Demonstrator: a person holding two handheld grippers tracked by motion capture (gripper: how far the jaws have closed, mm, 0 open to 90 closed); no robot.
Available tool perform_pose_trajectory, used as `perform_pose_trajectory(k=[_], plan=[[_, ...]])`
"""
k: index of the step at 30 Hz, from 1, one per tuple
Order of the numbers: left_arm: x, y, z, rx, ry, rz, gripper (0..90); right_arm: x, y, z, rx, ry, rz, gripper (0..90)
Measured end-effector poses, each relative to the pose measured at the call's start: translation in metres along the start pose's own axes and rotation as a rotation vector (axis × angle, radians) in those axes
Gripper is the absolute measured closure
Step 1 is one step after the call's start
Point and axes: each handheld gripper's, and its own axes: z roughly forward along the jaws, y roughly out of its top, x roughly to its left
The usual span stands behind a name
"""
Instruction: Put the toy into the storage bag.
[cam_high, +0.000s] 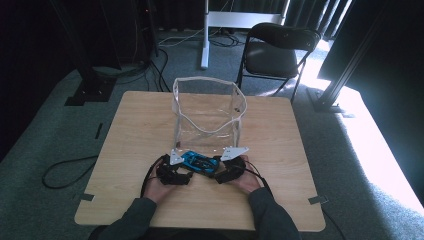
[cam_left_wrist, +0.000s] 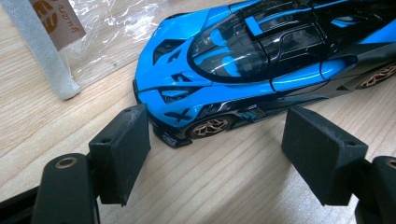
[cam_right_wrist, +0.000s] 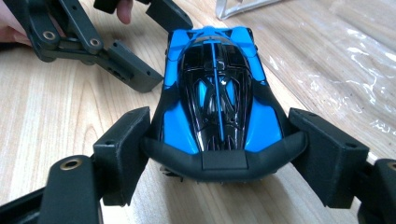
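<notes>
A blue and black toy car (cam_high: 198, 162) lies on the wooden table (cam_high: 135, 135) just in front of a clear plastic bag (cam_high: 209, 112). My left gripper (cam_left_wrist: 217, 140) is open, its jaws low over the table beside the car's (cam_left_wrist: 261, 60) front corner and front wheel. My right gripper (cam_right_wrist: 219, 144) is open too, one jaw on each side of the car's (cam_right_wrist: 215, 93) rear wing, close against its ends. In the right gripper view the left gripper (cam_right_wrist: 154, 44) stands by the car's nose. In the high view both grippers (cam_high: 186, 174) (cam_high: 218, 172) flank the car.
The bag stands upright with its mouth open and a white rim (cam_left_wrist: 42, 51); its clear film (cam_right_wrist: 355, 70) lies on the table next to the car. A black folding chair (cam_high: 277, 50) and a white desk leg (cam_high: 205, 35) stand beyond the table. A cable (cam_high: 65, 172) loops on the carpet.
</notes>
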Motion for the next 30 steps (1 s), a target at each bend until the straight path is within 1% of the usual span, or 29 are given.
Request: perform_pose_trajectory(k=[3,6,7,9,10,11,13,14,15,17,19,22,25,30], plan=[[0.0,0.0,0.0,0.0,0.001,-0.003,23.9,0.001,0.001,0.003,0.029,-0.009,-0.011,23.8],[0.0,0.0,0.0,0.0,0.002,-0.001,23.9,0.003,0.002,0.005,0.057,-0.031,-0.043,23.6],[0.0,0.0,0.0,0.0,0.002,-0.002,23.9,0.004,0.002,0.006,0.061,-0.039,-0.054,23.5],[0.0,0.0,0.0,-0.001,0.001,-0.003,24.0,0.005,0.002,0.006,0.066,-0.045,-0.06,23.4],[0.0,0.0,0.0,-0.001,0.001,-0.001,24.0,0.006,0.002,0.007,0.073,-0.055,-0.073,23.3],[0.0,0.0,0.0,-0.001,0.0,-0.001,24.0,0.009,0.002,0.007,0.082,-0.073,-0.098,23.4],[0.0,-0.001,-0.001,-0.003,-0.002,-0.003,24.0,0.01,0.001,0.006,0.079,-0.075,-0.091,24.0],[0.0,-0.001,-0.001,-0.005,-0.005,-0.007,24.0,0.01,0.001,0.005,0.069,-0.058,-0.078,24.3],[0.001,-0.001,-0.001,-0.006,-0.005,-0.01,24.4,0.009,0.002,0.004,0.063,-0.052,-0.074,24.4],[0.003,-0.002,-0.002,-0.013,-0.017,-0.024,26.5,0.01,0.005,-0.002,0.05,-0.054,-0.075,24.4],[0.006,-0.002,-0.003,-0.016,-0.032,-0.047,26.6,0.01,0.009,-0.008,0.033,-0.06,-0.074,24.5],[0.006,-0.002,-0.004,-0.013,-0.028,-0.045,26.7,0.007,0.014,-0.019,0.005,-0.061,-0.06,24.5],[0.006,-0.002,-0.004,-0.012,-0.027,-0.044,26.6,0.007,0.019,-0.026,-0.008,-0.069,-0.06,24.5],[0.006,-0.002,-0.004,-0.014,-0.03,-0.05,26.6,0.01,0.031,-0.04,-0.021,-0.096,-0.086,24.6]])
